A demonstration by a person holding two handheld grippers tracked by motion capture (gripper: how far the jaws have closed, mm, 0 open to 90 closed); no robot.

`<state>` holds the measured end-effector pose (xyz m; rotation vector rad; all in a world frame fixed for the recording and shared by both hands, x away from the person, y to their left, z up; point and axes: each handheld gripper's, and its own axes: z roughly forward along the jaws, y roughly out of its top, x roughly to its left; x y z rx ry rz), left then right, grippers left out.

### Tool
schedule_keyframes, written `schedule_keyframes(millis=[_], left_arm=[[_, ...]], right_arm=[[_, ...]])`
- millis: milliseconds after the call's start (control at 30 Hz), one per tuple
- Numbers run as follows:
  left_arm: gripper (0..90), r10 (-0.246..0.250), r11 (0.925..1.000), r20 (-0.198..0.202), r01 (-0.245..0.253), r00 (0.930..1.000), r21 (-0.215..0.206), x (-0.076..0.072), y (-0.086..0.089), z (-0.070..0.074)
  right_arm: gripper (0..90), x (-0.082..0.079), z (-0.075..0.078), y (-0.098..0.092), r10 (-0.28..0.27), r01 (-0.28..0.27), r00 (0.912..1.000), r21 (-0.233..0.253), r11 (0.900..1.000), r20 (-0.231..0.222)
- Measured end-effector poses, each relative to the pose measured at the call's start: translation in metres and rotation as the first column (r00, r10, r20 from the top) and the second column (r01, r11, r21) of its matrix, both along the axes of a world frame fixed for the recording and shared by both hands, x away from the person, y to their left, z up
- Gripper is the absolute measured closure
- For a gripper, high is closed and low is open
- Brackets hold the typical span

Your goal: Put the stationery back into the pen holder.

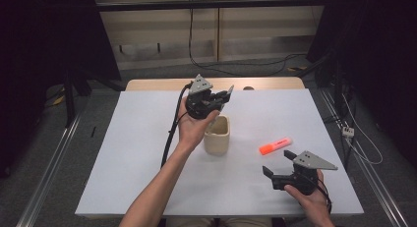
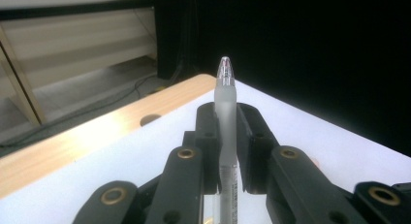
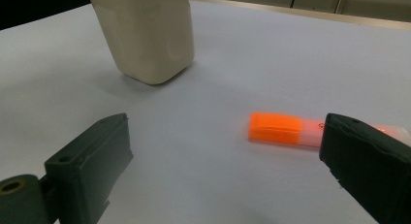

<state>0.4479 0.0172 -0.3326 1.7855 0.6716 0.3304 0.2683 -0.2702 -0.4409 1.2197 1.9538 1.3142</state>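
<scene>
My left gripper (image 1: 223, 97) is held above the table just behind the cream cup (image 1: 217, 134), and it is shut on a clear frosted pen (image 2: 226, 117) whose tip sticks out past the jaws. In the high view the pen is hard to make out. An orange highlighter (image 1: 275, 146) lies flat on the white table to the right of the cup. My right gripper (image 1: 278, 163) stands open near the front right, just short of the highlighter (image 3: 286, 129), with nothing between its jaws. The cup (image 3: 145, 32) stands upright beyond it.
The white table top (image 1: 147, 153) ends at a wooden strip (image 1: 147, 84) along the far edge with a round hole (image 2: 149, 120) in it. A black cable (image 1: 172, 133) trails from the left gripper across the table. Metal rails run along both sides on the floor.
</scene>
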Motion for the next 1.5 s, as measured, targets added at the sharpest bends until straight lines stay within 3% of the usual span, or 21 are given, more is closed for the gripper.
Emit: schedule_keyframes(millis=[367,433,567,800,967,1033,1233,1333,1400,1500], left_arm=[[80.8,0.003,0.9999,-0.040,-0.003,0.9992,0.013,0.003,0.004,-0.022],[80.7,0.007,0.9995,-0.028,-0.006,0.9996,0.031,0.002,0.004,-0.024],[79.3,0.001,0.9993,-0.056,0.001,0.9984,0.038,0.002,0.006,-0.030],[47.6,0.033,0.9992,-0.094,-0.031,0.9950,0.027,0.000,0.014,-0.032],[27.6,0.073,0.9960,-0.097,-0.067,0.9926,0.059,-0.003,0.020,-0.030],[20.5,0.091,0.9921,-0.094,-0.082,0.9914,0.094,-0.005,0.022,-0.028],[11.1,0.122,0.9846,-0.077,-0.111,0.9896,0.135,-0.012,0.030,-0.022],[9.8,0.110,0.9877,-0.091,-0.099,0.9898,0.121,-0.016,0.035,-0.020],[10.5,0.112,0.9850,-0.064,-0.103,0.9916,0.139,-0.021,0.037,-0.019],[8.8,0.092,0.9881,-0.078,-0.082,0.9927,0.131,-0.027,0.040,-0.018]], right_arm=[[4.1,0.000,0.000,-0.001,0.002,-0.002,1.0000,-0.004,1.000,0.002],[4.1,0.000,0.000,-0.001,0.000,0.000,1.0000,-0.005,1.000,0.002],[4.1,0.000,0.000,-0.001,-0.001,0.001,1.0000,-0.006,1.000,0.002],[4.1,-0.001,0.000,-0.002,-0.004,0.004,1.0000,-0.005,1.000,0.005],[4.1,-0.002,0.000,-0.001,-0.002,0.002,1.0000,-0.005,1.000,0.005],[4.1,-0.002,0.000,-0.001,-0.002,0.002,1.0000,-0.007,1.000,0.005],[4.1,-0.003,0.001,0.000,0.004,-0.004,1.0000,-0.008,1.000,0.005],[4.1,-0.003,0.001,0.000,0.005,-0.004,1.0000,-0.009,1.000,0.006],[4.1,-0.003,0.001,0.001,0.005,-0.005,1.0000,-0.007,1.000,0.001],[4.2,-0.002,0.001,0.002,0.011,-0.011,0.9999,-0.010,1.000,0.004]])
